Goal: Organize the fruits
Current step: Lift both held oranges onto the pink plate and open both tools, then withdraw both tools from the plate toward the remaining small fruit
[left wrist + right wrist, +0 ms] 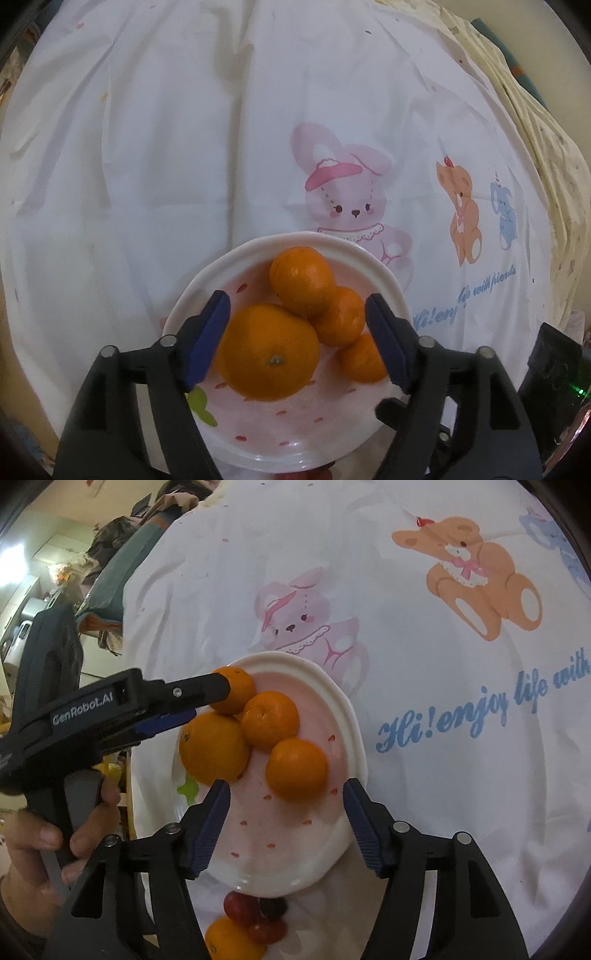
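Cartoon tablecloth [184,147], plate [369,258], largest orange [267,356] stem up (toward camera)

The picture's lower edge cuts off 1 orange [231,941] beside partly hidden grapes [255,917].

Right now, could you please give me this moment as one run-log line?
left gripper: open over plate | right gripper: open, empty | plate: four oranges | off plate: orange, grapes

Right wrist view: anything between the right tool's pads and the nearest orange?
Nothing. Only bare pink plate lies between the open right tool and that orange.
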